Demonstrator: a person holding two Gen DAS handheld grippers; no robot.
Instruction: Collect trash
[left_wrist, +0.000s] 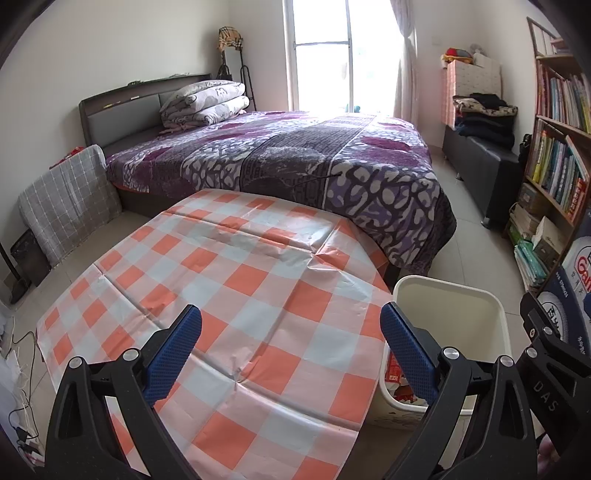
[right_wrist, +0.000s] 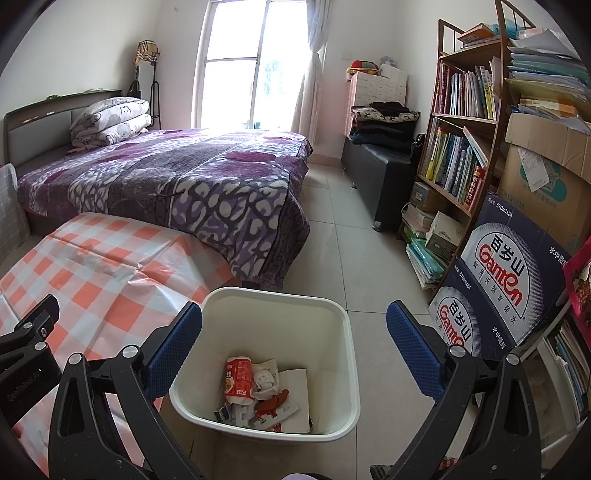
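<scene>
Trash (right_wrist: 258, 391) in bin (right_wrist: 343, 369), below R gripper (right_wrist: 294, 354)

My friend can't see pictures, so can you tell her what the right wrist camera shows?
The open right tool hovers over a white bin on the tiled floor; inside lie a red packet and crumpled paper scraps. A checked tablecloth is at left, a purple bed behind, a bookshelf and water boxes at right.

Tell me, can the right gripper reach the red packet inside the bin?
Probably yes. The right gripper hangs over the bin, jaws open and empty. The bin has no lid, and the red packet lies on top of the other trash.
</scene>
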